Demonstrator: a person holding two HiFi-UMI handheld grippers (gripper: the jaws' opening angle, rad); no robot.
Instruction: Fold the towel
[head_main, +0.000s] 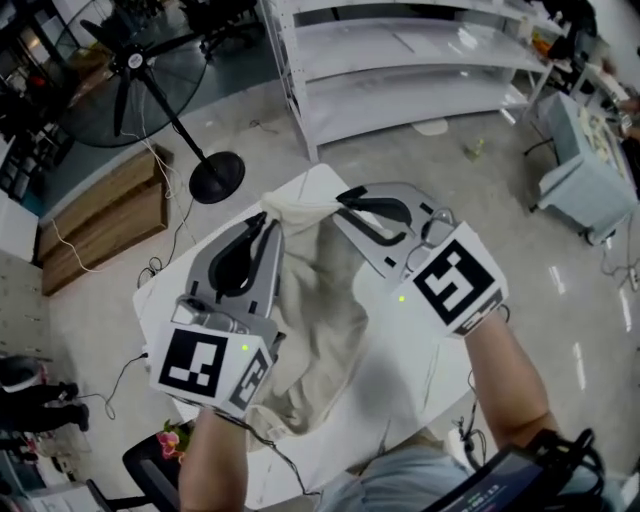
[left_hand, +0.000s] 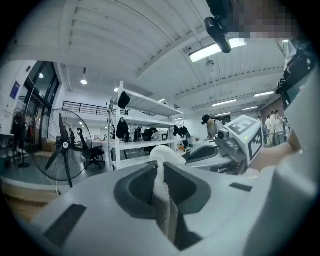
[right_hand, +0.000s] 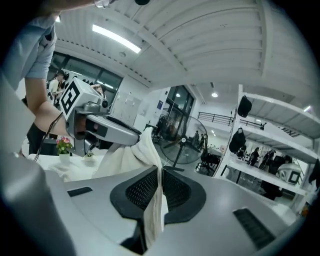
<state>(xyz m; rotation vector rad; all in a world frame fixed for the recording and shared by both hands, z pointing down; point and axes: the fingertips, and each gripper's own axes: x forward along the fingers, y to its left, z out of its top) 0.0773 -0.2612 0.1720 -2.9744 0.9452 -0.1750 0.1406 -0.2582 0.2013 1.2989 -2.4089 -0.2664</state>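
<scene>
Cream towel (head_main: 318, 320) hangs between my two claws above the white worktop (head_main: 425, 365). Its lower part trails on the surface and is bunched near my left wrist. My left claw (head_main: 264, 222) is closed on one upper corner, the cloth pinched flat between the jaws. My right claw (head_main: 346, 198) is closed on the other corner, a strip of fabric drooping from its jaws. The held edge sags a little between them. To fold well, I judge I should spread my hands until that edge runs taut and level, lay it over the trailing end with corners matched, and only then loosen either pinch.
</scene>
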